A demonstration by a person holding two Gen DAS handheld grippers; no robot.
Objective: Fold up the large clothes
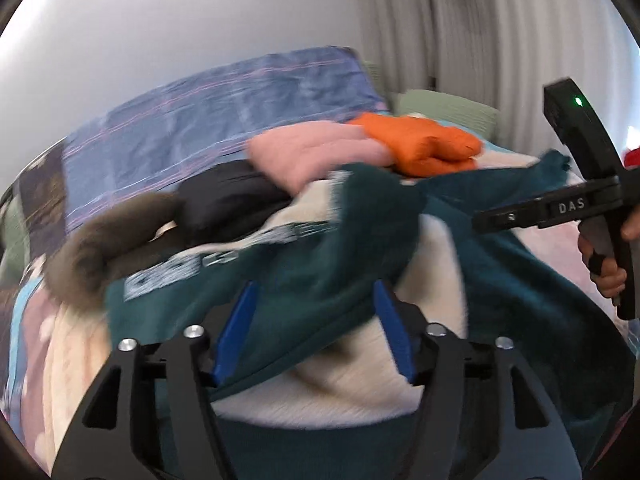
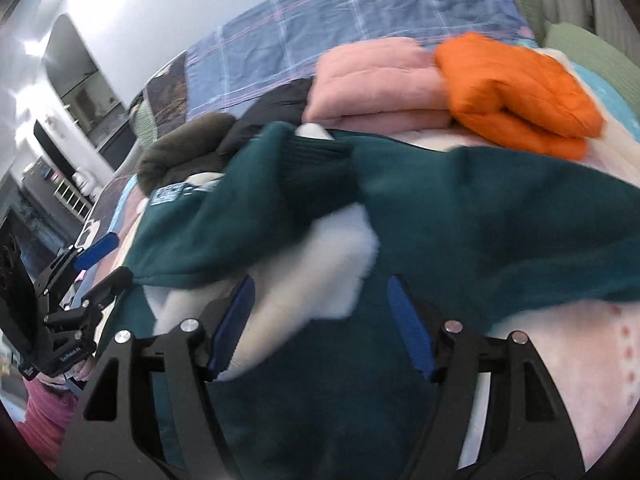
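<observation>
Garment: a dark green fleece jacket point(image 1: 320, 248) with a white fluffy lining point(image 1: 360, 380) was seen crumpled on the bed, spread across the middle of both views; pale lettering point(image 1: 188, 268) was visible on its left part.
Left tongs: the left gripper point(image 1: 316, 320) was held just over the jacket, its blue fingers point(image 1: 236, 328) set wide apart, with green cloth lying between them; no pinch on the cloth could be made out.
Right tongs: the right gripper point(image 2: 320, 312) was seen spread open above the white lining and green cloth, nothing clamped between its blue fingers point(image 2: 412, 324).
Other view of the tongs: the left gripper was also caught at the left edge of the right wrist view, one blue finger point(image 2: 98, 250) pointing toward the jacket.
Folded pile: a pink padded jacket point(image 2: 376, 88) and an orange padded jacket point(image 2: 516, 88) were laid folded side by side, touching, behind the green one.
Dark items: a black garment point(image 1: 228, 200) and a brown fur trim point(image 1: 120, 240) were found left of the pink one.
Bedding: a blue checked blanket point(image 2: 360, 20) was seen at the back, and a pale pink sheet point(image 2: 580, 352) under the jacket.
Sharpness: both views were blurred.
</observation>
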